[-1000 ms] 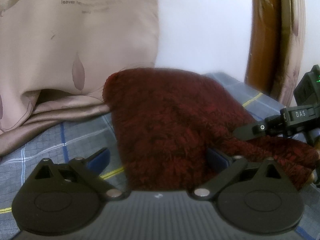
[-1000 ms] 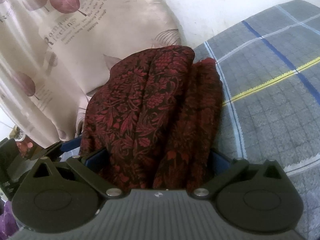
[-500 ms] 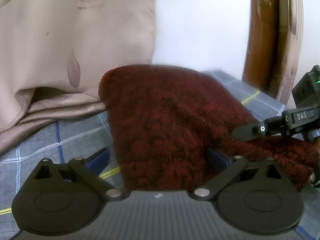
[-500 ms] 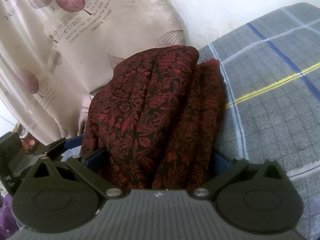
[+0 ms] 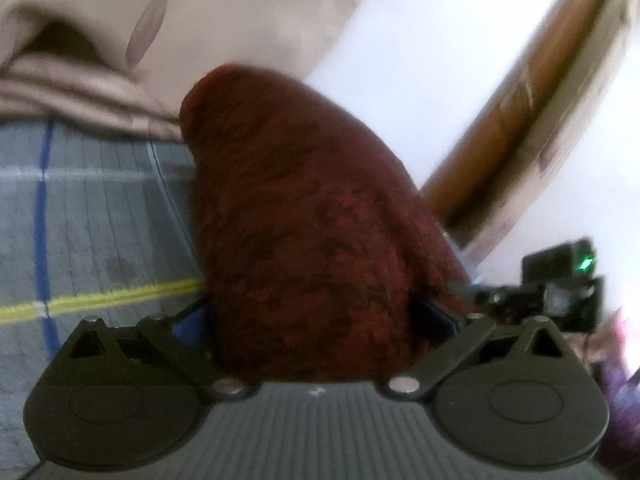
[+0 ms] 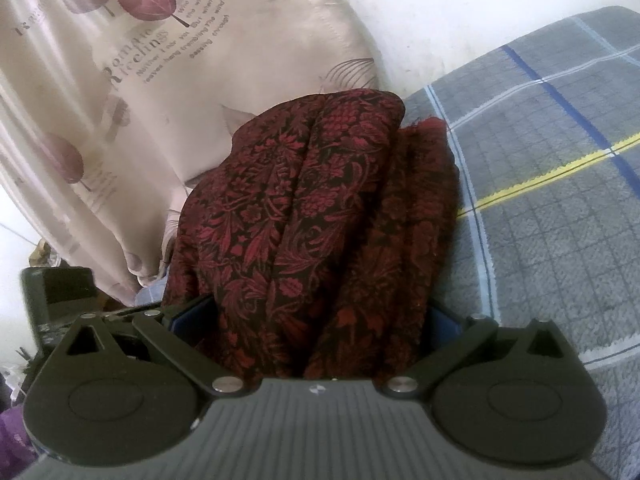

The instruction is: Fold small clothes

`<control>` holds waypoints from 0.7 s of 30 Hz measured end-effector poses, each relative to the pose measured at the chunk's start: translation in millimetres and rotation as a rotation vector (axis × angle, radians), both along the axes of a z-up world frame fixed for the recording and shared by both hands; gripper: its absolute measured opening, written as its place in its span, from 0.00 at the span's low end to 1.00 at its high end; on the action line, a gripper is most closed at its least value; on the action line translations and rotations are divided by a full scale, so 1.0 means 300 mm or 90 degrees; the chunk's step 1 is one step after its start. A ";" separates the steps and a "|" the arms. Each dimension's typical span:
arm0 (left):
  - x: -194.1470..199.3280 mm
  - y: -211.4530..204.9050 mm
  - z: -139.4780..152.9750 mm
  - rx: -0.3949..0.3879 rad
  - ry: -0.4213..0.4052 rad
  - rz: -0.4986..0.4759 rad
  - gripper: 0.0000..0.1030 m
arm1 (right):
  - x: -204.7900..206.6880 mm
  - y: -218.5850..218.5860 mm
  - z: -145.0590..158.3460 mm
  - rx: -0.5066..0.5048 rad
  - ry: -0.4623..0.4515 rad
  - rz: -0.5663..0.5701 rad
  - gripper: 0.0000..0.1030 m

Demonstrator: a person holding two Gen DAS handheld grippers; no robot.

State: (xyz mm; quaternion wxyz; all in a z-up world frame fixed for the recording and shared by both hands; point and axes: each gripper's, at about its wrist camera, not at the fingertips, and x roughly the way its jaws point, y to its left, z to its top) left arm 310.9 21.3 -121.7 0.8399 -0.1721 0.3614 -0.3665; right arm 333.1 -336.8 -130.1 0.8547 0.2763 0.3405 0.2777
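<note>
Cloth [image 5: 304, 216], dark red with a black floral print, is filling the middle of the left wrist view, blurred, rising from between the 2 blue pads of the left tool [image 5: 312, 320], which is pinching its near end. It is lying over a grey plaid blanket [image 5: 96, 216] with blue and yellow stripes. A beige curtain [image 5: 120, 32] is hanging behind it, a wooden frame [image 5: 520, 112] is slanting at the right, and the right tool [image 5: 560, 292] is showing at the right edge, a green light glowing on it.

In the right wrist view, the right tool [image 6: 316, 320] is clamping the same cloth [image 6: 304, 208], bunched in long folds between its pads. The blanket [image 6: 560, 200] is spreading to the right, and the leaf-printed curtain [image 6: 140, 80] is hanging at the left.
</note>
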 end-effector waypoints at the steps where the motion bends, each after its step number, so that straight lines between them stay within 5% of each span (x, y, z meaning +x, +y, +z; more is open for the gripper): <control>1: 0.010 0.012 -0.014 -0.024 0.016 -0.002 1.00 | 0.000 -0.002 -0.002 0.003 -0.001 0.001 1.00; 6: 0.061 0.028 -0.057 -0.085 0.061 -0.033 1.00 | 0.003 -0.007 -0.005 0.008 0.000 0.010 1.00; 14: 0.092 -0.004 -0.059 -0.079 0.054 -0.052 1.00 | 0.030 -0.004 -0.001 0.014 0.006 0.034 0.99; 21: 0.045 -0.016 -0.053 -0.073 0.041 -0.006 0.91 | 0.023 -0.030 -0.022 0.046 0.003 0.030 0.73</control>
